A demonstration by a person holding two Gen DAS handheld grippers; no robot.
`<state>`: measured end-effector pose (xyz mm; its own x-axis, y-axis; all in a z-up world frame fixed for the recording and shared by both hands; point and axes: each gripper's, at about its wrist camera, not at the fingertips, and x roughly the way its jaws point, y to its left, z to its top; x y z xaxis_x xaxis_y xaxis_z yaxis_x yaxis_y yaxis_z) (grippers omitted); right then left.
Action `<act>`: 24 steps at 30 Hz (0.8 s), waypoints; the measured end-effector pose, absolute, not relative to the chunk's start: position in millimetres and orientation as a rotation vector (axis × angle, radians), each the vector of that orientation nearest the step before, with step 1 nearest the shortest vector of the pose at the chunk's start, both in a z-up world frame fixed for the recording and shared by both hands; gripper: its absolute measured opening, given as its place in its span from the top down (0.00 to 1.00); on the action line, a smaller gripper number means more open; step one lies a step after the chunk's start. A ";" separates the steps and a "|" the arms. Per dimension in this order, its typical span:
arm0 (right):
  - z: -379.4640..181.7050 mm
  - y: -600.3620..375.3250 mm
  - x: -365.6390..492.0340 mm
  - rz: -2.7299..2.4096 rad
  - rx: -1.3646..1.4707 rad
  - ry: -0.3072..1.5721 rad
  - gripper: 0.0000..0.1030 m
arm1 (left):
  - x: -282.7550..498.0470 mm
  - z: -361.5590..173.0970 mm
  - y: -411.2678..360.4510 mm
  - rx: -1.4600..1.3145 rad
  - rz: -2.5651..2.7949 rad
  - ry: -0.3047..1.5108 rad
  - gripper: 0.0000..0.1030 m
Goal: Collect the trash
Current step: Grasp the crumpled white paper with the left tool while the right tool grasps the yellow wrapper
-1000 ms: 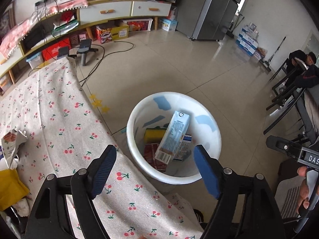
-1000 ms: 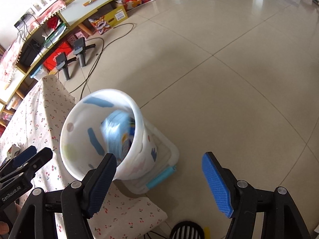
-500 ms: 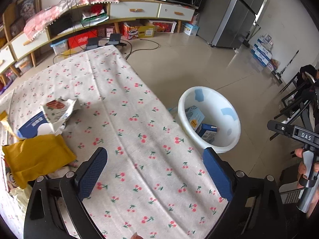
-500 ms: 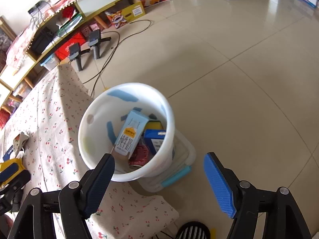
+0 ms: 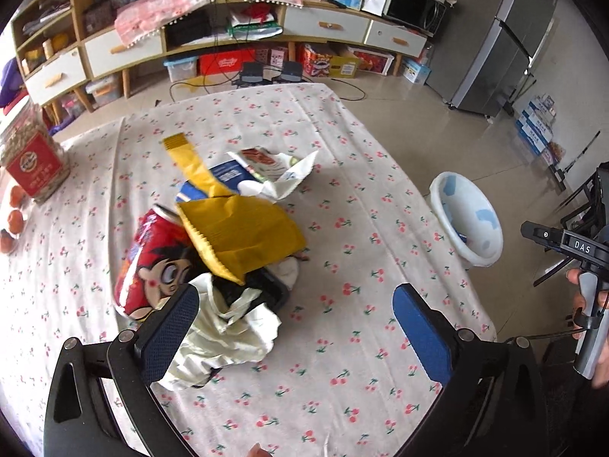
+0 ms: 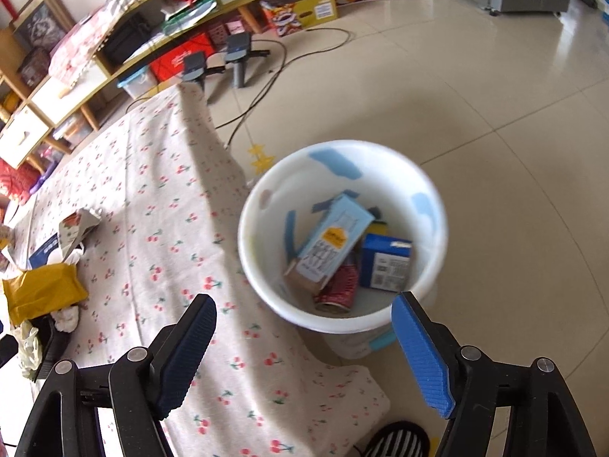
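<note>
White bin (image 6: 342, 236) stands just off the tablecloth (image 5: 342, 198) edge; both grippers' fingers gape empty, the left's opening.

Trash (image 5: 239, 236) on table (image 5: 342, 152); bin (image 6: 342, 236) beside it.

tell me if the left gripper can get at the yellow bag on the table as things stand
Probably yes. The left gripper is empty, its jaws opening, and the yellow bag lies on top of the trash pile just ahead of it. Nothing covers the bag; only the crumpled white plastic sits between it and the left finger.
</note>
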<state>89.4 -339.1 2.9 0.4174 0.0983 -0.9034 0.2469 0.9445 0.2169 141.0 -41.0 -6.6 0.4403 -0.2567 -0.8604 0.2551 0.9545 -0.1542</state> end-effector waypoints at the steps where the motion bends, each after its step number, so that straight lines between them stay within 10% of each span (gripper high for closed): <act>1: 2.3 -332.5 91.6 -0.086 0.332 1.147 0.22 | 141.8 -9.9 -30.9 -0.014 -0.310 1.086 0.00; 9: -8.0 -287.7 109.9 -0.043 0.281 1.189 0.22 | 145.4 -22.0 24.3 -0.179 -0.277 1.194 0.03; 13: -9.1 -269.9 117.3 -0.023 0.265 1.196 0.22 | 148.4 -35.3 27.2 -0.217 -0.288 1.259 0.30; 20: -9.4 -244.0 124.1 0.018 0.247 1.205 0.22 | 154.6 -51.3 19.2 -0.168 -0.234 1.276 0.37; 24: -8.2 -231.6 126.5 0.041 0.236 1.209 0.22 | 156.8 -57.9 22.1 -0.144 -0.193 1.276 0.68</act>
